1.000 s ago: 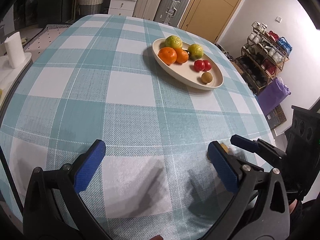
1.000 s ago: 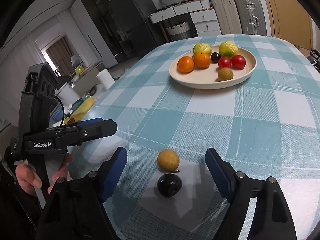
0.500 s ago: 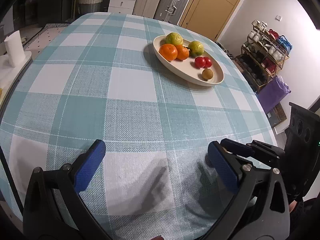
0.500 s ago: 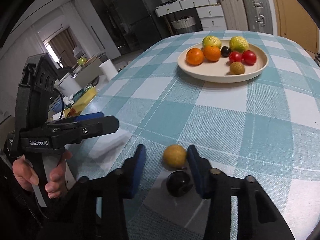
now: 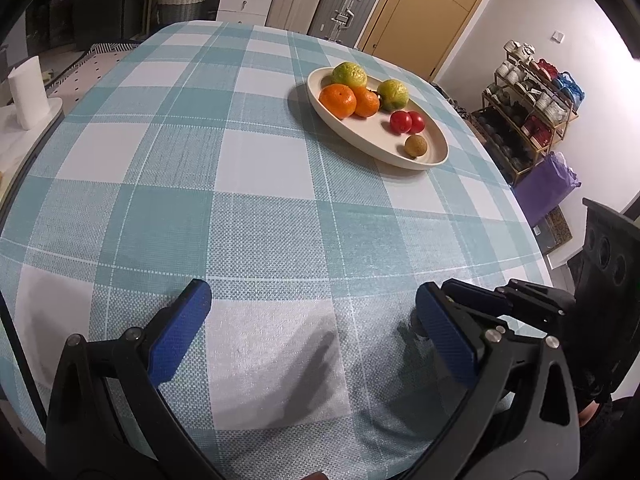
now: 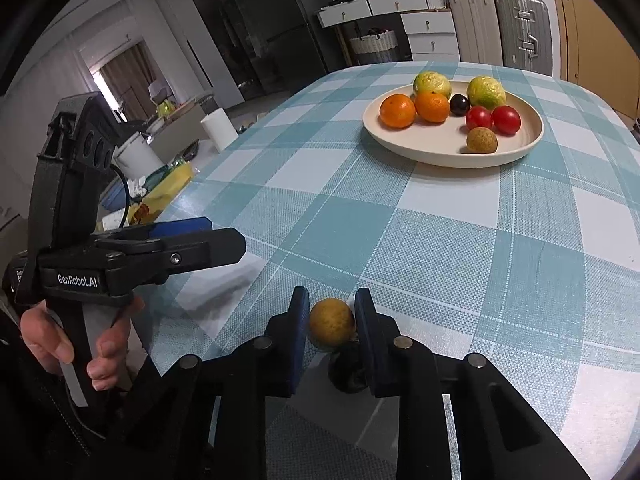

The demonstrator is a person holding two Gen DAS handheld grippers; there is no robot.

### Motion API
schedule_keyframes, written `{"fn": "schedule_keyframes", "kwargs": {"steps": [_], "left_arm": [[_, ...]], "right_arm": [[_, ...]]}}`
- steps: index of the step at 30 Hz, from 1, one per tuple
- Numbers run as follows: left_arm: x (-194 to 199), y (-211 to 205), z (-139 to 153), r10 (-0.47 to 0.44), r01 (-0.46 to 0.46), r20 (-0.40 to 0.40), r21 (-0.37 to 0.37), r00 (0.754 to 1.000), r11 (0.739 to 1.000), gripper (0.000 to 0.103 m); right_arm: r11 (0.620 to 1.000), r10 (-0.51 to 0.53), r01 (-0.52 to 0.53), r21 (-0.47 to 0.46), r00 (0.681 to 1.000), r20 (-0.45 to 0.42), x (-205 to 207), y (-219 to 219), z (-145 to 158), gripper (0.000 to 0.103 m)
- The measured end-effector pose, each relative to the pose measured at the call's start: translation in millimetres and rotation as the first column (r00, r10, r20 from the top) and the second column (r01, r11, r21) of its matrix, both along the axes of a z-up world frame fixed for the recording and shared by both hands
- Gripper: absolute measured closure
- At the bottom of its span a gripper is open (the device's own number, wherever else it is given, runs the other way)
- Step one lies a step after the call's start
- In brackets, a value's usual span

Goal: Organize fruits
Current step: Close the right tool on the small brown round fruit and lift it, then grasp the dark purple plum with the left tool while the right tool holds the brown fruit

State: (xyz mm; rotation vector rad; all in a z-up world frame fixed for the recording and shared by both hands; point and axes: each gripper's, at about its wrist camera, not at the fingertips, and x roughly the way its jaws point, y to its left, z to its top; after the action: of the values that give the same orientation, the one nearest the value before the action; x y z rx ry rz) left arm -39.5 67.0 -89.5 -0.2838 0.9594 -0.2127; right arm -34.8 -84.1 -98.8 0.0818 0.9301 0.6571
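Observation:
A cream plate [image 6: 528, 142] [image 5: 348, 132] on the checked tablecloth holds two oranges [image 6: 397, 110], two green citrus fruits [image 6: 486, 92], two red tomatoes [image 6: 506, 119], a dark plum [image 6: 459, 104] and a small brown fruit [image 6: 481, 140]. My right gripper [image 6: 331, 322] is shut on another small brown fruit [image 6: 332, 322] at the near table edge. A dark plum [image 6: 347, 370] lies just behind it, partly hidden by the fingers. My left gripper [image 5: 312, 328] is open and empty above the cloth; it also shows at the left of the right wrist view [image 6: 192, 240].
The table edge runs close on the left in the right wrist view. A white paper roll [image 5: 26, 94] stands on a side surface left of the table. Suitcases [image 5: 344, 4], drawers and a shoe rack [image 5: 528, 120] stand beyond the table.
My right gripper has closed from wide open onto the small brown fruit. The left gripper has stayed open and drifted only slightly.

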Motion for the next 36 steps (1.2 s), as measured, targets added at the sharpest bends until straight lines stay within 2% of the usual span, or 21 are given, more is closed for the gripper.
{"fn": "schedule_keyframes", "kwargs": {"steps": [9, 14, 22, 27, 36], "left_arm": [[0, 3, -5, -0.001, 0.000, -0.008, -0.008, 1.000, 1.000, 0.001], [0, 5, -8, 0.002, -0.002, -0.016, -0.014, 1.000, 1.000, 0.001], [1, 0, -10, -0.026, 0.026, -0.021, -0.014, 0.999, 1.000, 0.001], [1, -19, -10, -0.098, 0.098, -0.022, -0.002, 0.995, 0.995, 0.001], [-5, -65, -2, -0.235, 0.235, 0.017, 0.016, 0.972, 0.972, 0.001]], "right_arm": [[0.991, 0.020, -0.021, -0.130, 1.000, -0.002, 3, 14, -2, 0.076], [0.991, 0.034, -0.033, -0.131, 0.999, 0.001, 4, 14, -2, 0.077], [0.999, -0.047, 0.047, 0.004, 0.999, 0.001, 12, -11, 6, 0.078], [0.989, -0.110, 0.109, 0.096, 0.994, 0.006, 17, -36, 11, 0.078], [0.969, -0.184, 0.178, 0.169, 0.983, 0.018, 19, -68, 15, 0.078]]}}
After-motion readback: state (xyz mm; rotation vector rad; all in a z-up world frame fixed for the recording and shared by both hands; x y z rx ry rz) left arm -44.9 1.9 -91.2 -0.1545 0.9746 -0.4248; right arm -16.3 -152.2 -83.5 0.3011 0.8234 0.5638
